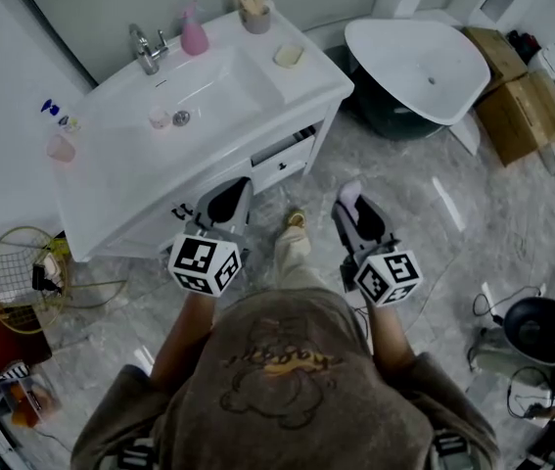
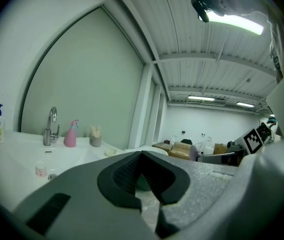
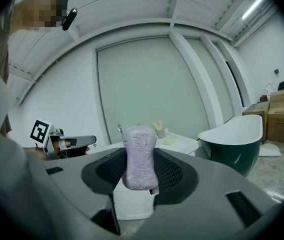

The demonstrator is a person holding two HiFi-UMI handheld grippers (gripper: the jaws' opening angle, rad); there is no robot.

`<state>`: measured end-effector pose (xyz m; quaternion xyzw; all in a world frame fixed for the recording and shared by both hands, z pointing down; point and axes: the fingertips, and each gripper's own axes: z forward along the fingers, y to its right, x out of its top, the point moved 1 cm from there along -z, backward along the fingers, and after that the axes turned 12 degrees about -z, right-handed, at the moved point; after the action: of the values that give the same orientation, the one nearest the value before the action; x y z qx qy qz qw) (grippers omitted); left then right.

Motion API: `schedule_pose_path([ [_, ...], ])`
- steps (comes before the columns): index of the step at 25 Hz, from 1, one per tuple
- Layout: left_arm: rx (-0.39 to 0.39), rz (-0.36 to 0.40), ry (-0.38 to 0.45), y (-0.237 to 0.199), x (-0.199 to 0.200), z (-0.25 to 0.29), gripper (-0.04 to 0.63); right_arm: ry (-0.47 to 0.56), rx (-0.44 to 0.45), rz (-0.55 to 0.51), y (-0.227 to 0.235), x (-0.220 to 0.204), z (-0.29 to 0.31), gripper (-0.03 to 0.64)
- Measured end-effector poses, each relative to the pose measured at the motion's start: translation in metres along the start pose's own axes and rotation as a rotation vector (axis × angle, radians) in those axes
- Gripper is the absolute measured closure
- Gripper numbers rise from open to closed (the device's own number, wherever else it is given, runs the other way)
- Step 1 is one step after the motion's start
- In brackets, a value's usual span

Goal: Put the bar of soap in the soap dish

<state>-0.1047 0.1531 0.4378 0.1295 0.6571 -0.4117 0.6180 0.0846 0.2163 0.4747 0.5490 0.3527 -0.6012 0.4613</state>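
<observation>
1. The right gripper point(image 1: 355, 204) has its jaws pinching the bar of soap point(image 3: 140, 156). The soap is a pale purple bar that stands upright between the pads.
2. The left gripper point(image 2: 142, 154) has its jaws pressed together at the tips, with nothing between them.
3. Both grippers are held side by side over the floor, in front of the white sink surface point(image 1: 313, 76). The soap is well apart from the soap dish point(image 1: 289, 55).
4. The soap dish sits on the right side of the surface, just beside the basin. It looks pale yellow, but it is too small to tell if anything lies in it.
5. A tap point(image 1: 145, 49), a pink spray bottle point(image 1: 194, 33) and a cup point(image 1: 254, 16) stand along the back edge.
6. A white bathtub point(image 1: 424, 67) stands on the floor to the right.
</observation>
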Motion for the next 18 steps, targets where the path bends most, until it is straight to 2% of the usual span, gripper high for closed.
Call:
schedule_pose_path([
  [8,0.003,-0.008,0.004,-0.044,0.034,0.087,0.591,-0.012,0.013,0.012,0.057,0.020,0.089,0.437],
  [18,0.039,-0.026,0.013,-0.089,0.083,0.194,0.591,-0.031,0.078,-0.011,0.124,0.060,0.194,0.437],
])
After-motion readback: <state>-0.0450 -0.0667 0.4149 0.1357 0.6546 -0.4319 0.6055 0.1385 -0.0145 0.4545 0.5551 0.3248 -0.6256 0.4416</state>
